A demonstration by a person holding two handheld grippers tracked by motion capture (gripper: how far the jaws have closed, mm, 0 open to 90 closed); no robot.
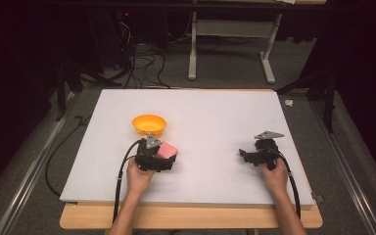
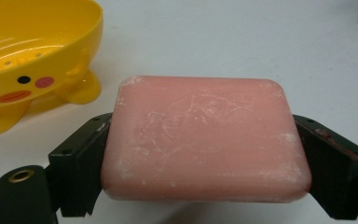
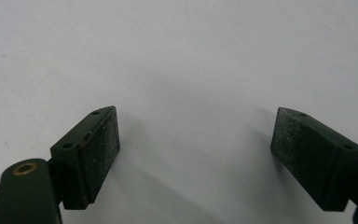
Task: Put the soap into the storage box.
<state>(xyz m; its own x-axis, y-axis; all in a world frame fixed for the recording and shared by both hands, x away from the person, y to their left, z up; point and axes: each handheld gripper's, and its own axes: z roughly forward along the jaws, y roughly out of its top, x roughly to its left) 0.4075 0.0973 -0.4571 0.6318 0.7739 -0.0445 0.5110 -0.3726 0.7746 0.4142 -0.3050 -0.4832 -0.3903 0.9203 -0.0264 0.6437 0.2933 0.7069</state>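
A pink rectangular bar of soap [image 2: 205, 140] is clamped flat between the jaws of the left gripper [image 1: 162, 157]. A yellow plastic duck-faced soap dish [image 1: 149, 125] stands just beside it, at eleven o'clock. The right gripper [image 3: 196, 154] is held wide open, empty.

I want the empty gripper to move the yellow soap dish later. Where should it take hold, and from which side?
Probably the yellow soap dish is best pinched on its thin rim from above, one jaw inside the bowl and one outside. The bowl looks too wide and rounded to span, and its little feet sit low against the white board.
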